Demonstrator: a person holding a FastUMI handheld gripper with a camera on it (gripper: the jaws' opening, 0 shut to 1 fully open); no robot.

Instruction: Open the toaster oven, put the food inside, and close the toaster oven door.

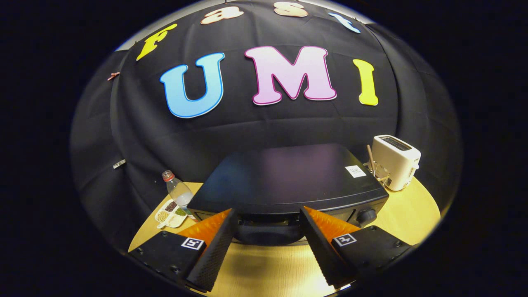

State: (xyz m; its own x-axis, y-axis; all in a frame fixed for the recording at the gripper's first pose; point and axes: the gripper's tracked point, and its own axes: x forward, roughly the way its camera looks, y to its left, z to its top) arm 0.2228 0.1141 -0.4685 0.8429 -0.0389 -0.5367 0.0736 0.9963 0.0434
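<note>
A black toaster oven [288, 173] stands on the round wooden table [408, 214], seen from above and in front. Its flat top carries a small white sticker [355, 170], and a round knob [366, 215] sits at the right of its front. My gripper [267, 212] is open, with both fingertips close to the top edge of the oven's front. The dark upper part of the door [268, 233] lies between and just beyond the fingers, and nothing is held. A white divided dish [171, 213] with small portions of food lies to the left of the oven.
A clear plastic bottle [178, 192] with a red cap stands beside the dish. To the right of the oven are a white pop-up toaster [396, 161] and a small glass [379, 171] holding wooden sticks. Bare tabletop lies beneath the fingers.
</note>
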